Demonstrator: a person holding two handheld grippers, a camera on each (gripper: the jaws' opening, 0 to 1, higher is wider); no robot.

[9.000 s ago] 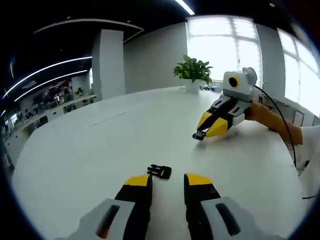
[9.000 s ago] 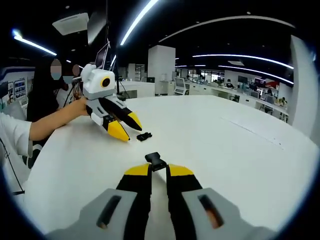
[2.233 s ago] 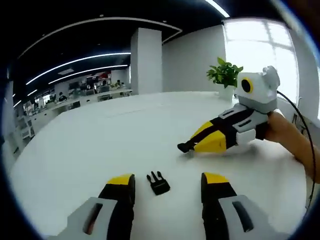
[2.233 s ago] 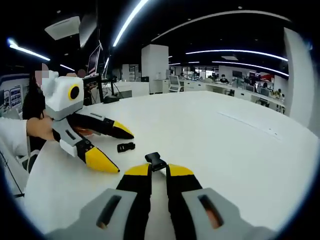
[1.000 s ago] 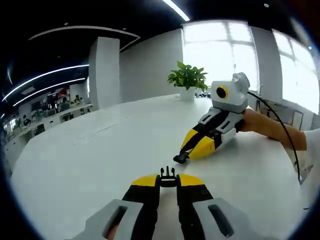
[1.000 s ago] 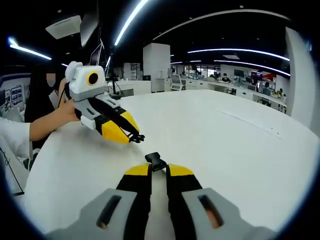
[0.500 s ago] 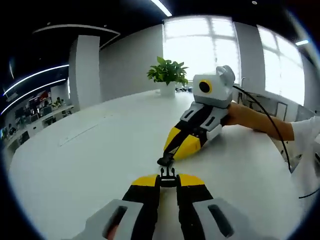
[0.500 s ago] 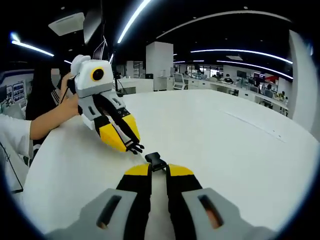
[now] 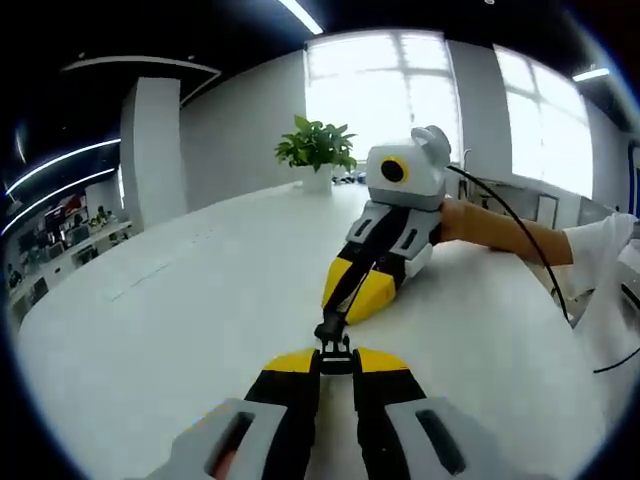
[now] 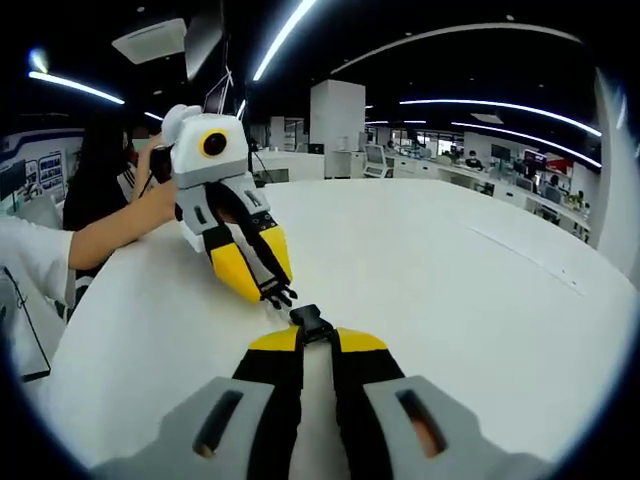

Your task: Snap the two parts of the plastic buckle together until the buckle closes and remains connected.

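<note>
Hand-held grippers [image 9: 336,362] [image 10: 317,340] point buckle halves [image 9: 336,352] [image 10: 309,324] tip-to-tip.

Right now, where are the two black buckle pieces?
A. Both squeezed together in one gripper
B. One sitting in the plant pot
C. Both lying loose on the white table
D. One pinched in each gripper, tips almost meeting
D: the left gripper is shut on the pronged buckle piece and the right gripper on the socket buckle piece, and the two pieces point at each other, nearly touching, above the white table.
</note>
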